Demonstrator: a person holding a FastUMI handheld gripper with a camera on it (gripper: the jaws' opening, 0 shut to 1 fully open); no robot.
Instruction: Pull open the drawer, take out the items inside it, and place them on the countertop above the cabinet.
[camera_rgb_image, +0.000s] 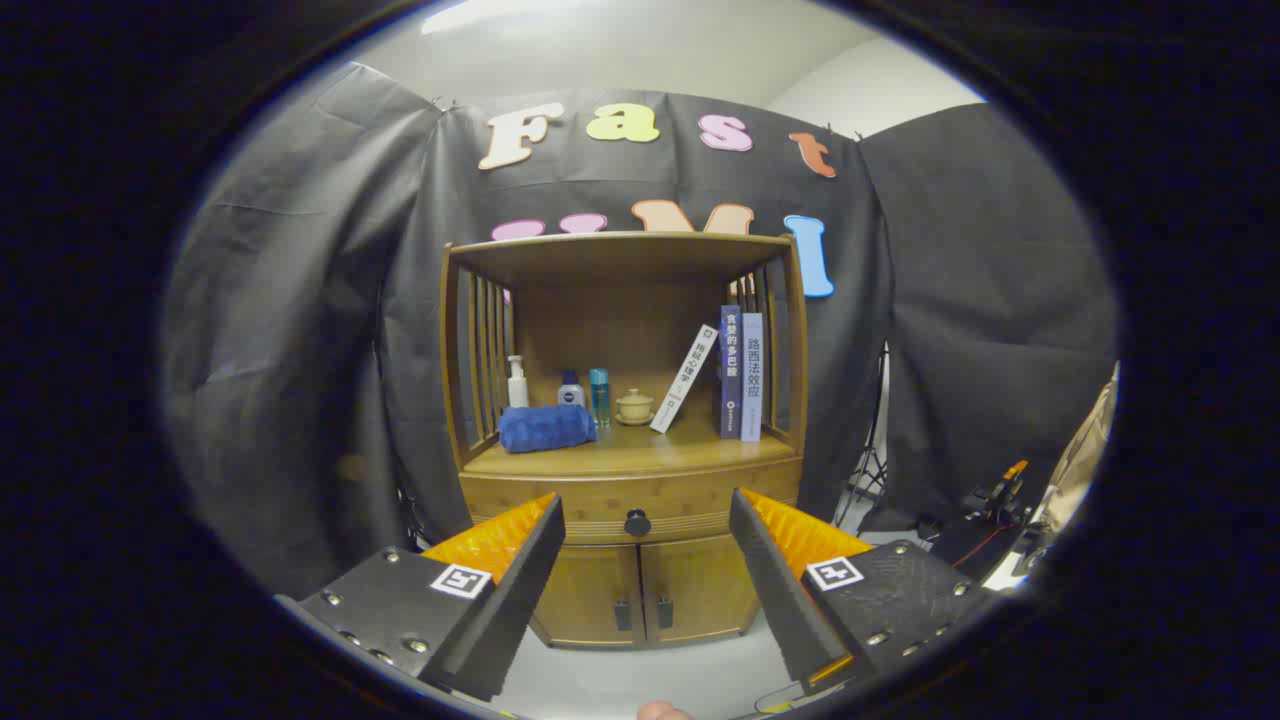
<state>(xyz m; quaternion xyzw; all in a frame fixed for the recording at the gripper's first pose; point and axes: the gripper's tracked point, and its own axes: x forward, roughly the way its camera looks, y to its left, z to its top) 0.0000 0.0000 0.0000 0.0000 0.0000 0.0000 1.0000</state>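
Ahead, at centre frame, a wooden cabinet (625, 440) stands against the black cloth, its drawer (632, 505) closed, the dark knob (637, 522) showing between the fingers of the tool (646, 520), which is spread wide and holds nothing. On the worktop (640, 455) lie a rolled blue towel (546, 427), bottles (570, 390), a small lidded cup (634, 406) and books (738, 372). Two lower doors (645, 595) are shut.

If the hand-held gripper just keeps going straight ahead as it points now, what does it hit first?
Probably the drawer front of the wooden cabinet, near its dark knob. The hand-held gripper is open, fingers framing the knob with nothing between them and it. Exact height is hard to judge through the fisheye.
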